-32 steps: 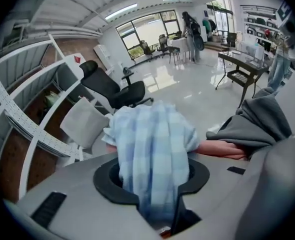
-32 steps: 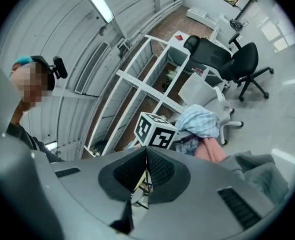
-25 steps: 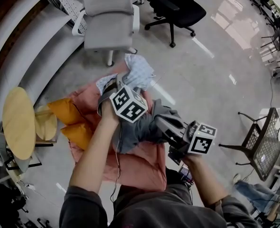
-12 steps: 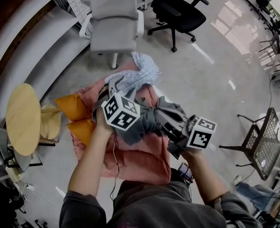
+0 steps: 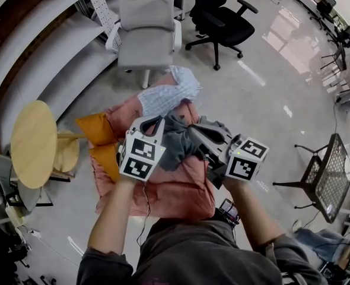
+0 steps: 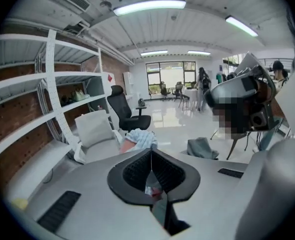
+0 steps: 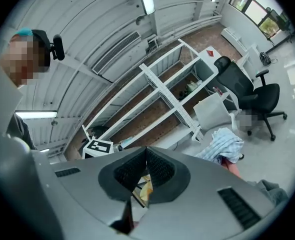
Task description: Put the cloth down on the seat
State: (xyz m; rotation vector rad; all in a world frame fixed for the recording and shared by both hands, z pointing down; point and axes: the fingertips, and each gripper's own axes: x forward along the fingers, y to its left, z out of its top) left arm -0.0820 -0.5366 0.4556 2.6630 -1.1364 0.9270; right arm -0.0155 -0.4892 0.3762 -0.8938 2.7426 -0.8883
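A crumpled grey cloth (image 5: 174, 142) lies on the pink cushioned seat (image 5: 175, 195), between my two grippers. My left gripper (image 5: 154, 123) is at the cloth's left edge. In the left gripper view its jaws are shut tip to tip with nothing pinched, and the grey cloth (image 6: 202, 148) shows off to the right. My right gripper (image 5: 197, 134) points into the cloth's right side. The right gripper view shows its jaws shut too, with no cloth between them. A light blue checked cloth (image 5: 170, 91) lies at the seat's far end.
Two orange cushions (image 5: 98, 129) lie at the seat's left. A round wooden table (image 5: 32, 141) stands further left. A white office chair (image 5: 148, 34) and a black one (image 5: 222, 16) stand beyond the seat, a black wire chair (image 5: 332, 177) at the right. Shelving runs along the left wall.
My left gripper has drawn back toward me and to the left, coming off the top of the grey cloth. The grey cloth has sunk lower onto the seat. My right gripper has barely shifted.
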